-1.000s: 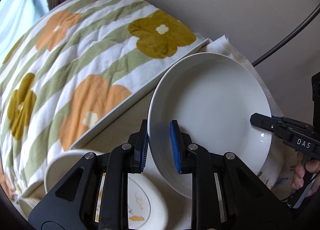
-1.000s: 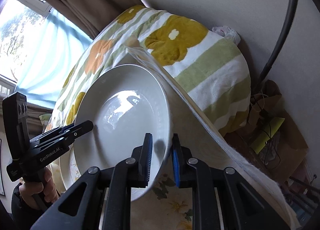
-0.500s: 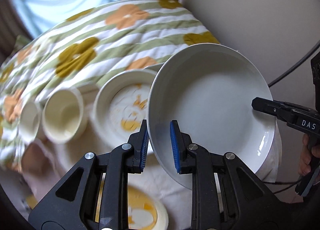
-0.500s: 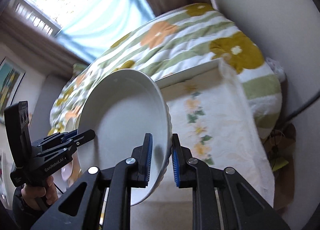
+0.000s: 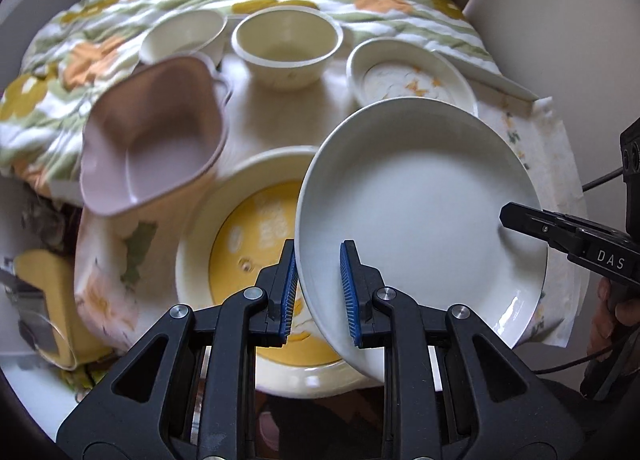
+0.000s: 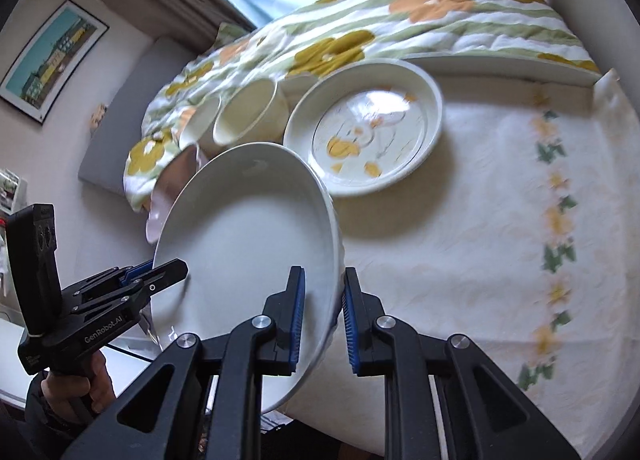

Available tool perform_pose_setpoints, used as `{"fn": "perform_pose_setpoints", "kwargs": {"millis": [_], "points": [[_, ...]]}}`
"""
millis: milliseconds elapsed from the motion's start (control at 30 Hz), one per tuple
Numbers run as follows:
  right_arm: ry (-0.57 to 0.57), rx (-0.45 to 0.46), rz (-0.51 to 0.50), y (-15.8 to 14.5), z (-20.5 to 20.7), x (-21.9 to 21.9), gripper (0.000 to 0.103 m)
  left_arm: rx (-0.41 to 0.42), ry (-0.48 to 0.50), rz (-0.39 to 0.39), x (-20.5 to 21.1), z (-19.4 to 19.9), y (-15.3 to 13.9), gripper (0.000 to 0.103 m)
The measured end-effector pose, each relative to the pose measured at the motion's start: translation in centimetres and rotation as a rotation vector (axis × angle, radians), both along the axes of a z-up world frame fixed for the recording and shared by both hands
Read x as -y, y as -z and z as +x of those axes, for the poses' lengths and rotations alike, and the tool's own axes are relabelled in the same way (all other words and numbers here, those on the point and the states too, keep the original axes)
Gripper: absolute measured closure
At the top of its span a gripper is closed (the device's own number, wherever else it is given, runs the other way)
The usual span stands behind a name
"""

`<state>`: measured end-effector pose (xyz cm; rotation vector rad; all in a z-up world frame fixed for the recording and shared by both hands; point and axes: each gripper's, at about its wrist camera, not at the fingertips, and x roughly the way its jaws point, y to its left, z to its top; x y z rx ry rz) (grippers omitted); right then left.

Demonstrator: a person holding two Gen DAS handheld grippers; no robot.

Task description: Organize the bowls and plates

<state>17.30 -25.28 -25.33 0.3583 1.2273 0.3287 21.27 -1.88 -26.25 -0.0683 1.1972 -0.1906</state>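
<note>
Bare tablecloth (image 6: 480,219) beside plate (image 6: 248,252)

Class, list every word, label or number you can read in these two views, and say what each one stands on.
"DAS": white letters on the side of the right tongs.
"GenRobot.AI": white letters on the side of the left tongs.
Small print on the left tongs' handle, below that: too small to read.
Framed picture on the wall: no readable text.

So the big plate (image 5: 420,199) is hanging tilted over the table (image 6: 480,219), partly covering a wide dish (image 5: 224,260) underneath. Behind it a patterned plate (image 5: 408,75) is sitting, two bowls (image 5: 288,47) lining up to its left, a squarish bowl (image 5: 152,139) nearer left.
</note>
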Motion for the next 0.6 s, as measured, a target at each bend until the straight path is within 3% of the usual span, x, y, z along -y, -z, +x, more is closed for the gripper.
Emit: {"fn": "perform_pose_setpoints", "kwargs": {"millis": [300,433,600], "points": [[-0.013,-0.030,-0.076,2.0,0.8,-4.4,0.086,-0.026,-0.016,-0.037,-3.6,0.2,3.3,0.084],[-0.009,-0.036,-0.125,2.6,1.4,-5.9,0.086,-0.020,0.019,0.013,-4.0,0.4,4.1,0.084],[-0.018,-0.029,-0.170,2.8,1.5,-7.0,0.086,-0.037,0.024,0.020,-4.4,0.5,5.4,0.084]]}}
